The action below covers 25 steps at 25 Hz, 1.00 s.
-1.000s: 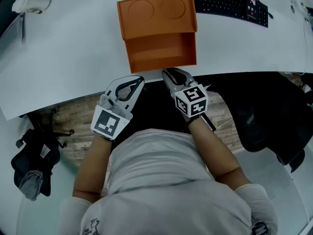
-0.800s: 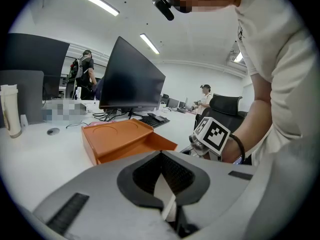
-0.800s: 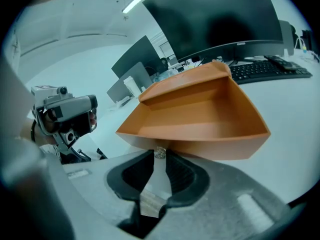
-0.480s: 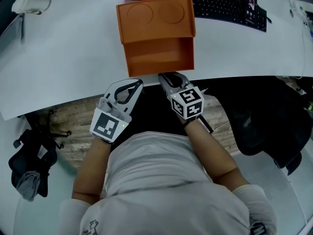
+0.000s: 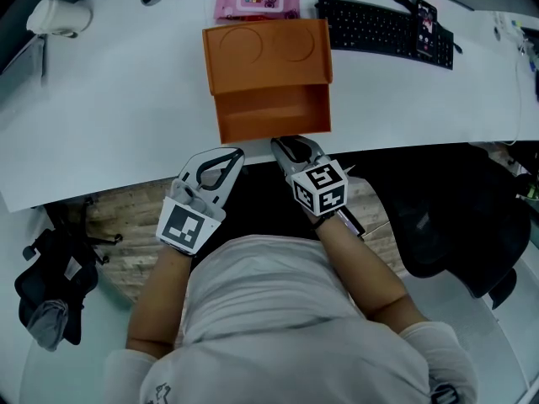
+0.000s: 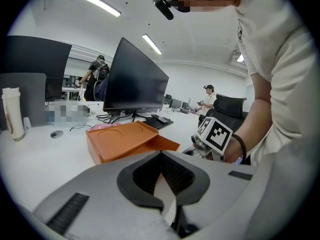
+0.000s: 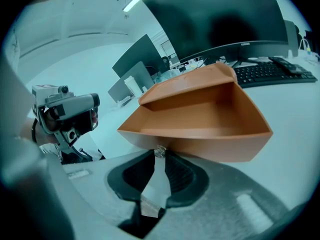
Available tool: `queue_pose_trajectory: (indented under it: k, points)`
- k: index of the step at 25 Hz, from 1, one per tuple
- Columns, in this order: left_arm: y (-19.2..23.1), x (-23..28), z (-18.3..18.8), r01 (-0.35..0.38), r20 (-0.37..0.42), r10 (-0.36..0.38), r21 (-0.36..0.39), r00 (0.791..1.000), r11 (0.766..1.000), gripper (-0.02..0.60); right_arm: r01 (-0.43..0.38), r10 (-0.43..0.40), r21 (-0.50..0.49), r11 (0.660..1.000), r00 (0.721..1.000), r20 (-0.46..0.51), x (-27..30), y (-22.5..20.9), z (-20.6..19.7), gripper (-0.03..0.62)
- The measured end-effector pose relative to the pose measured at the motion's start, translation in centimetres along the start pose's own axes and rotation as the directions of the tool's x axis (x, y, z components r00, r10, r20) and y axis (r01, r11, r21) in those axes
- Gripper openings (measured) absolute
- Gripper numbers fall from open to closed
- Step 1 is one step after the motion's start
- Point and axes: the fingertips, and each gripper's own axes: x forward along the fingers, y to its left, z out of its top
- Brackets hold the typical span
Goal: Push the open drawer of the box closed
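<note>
Short of the orange box (image 5: 265, 53), we hold our left gripper (image 5: 234, 152), jaws together and empty, our right gripper (image 5: 279, 142) at its open drawer (image 5: 271, 112), narrow jaws just now closing onto the small front knob (image 7: 160, 151), keyboard (image 5: 383, 25) beyond the box.

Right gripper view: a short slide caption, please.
Open orange drawer with a small front knob on a white desk, keyboard behind.
</note>
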Motion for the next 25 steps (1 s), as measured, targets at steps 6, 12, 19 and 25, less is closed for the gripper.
queue_pose_trajectory:
  k: [6, 12, 19, 25]
  points:
    - [1.6, 0.6, 0.6, -0.027, 0.003, 0.027, -0.011, 1.000, 1.000, -0.002, -0.006, 0.006, -0.006, 1.000, 1.000, -0.001, 0.9, -1.0, 1.7, 0.067]
    - [2.9, 1.0, 1.0, -0.048, 0.009, 0.048, -0.016, 0.999, 0.999, -0.002, -0.016, 0.016, -0.014, 1.000, 1.000, -0.002, 1.9, -1.5, 3.0, 0.067]
    - [4.1, 1.6, 1.8, -0.067, 0.001, 0.067, -0.028, 0.998, 0.997, -0.002, -0.023, 0.023, -0.016, 1.000, 1.000, -0.008, 2.8, -2.2, 4.6, 0.066]
    - [4.8, 2.0, 2.5, -0.082, 0.000, 0.082, -0.029, 0.997, 0.996, -0.002, -0.028, 0.028, -0.022, 0.999, 1.000, -0.005, 3.4, -2.8, 6.0, 0.066]
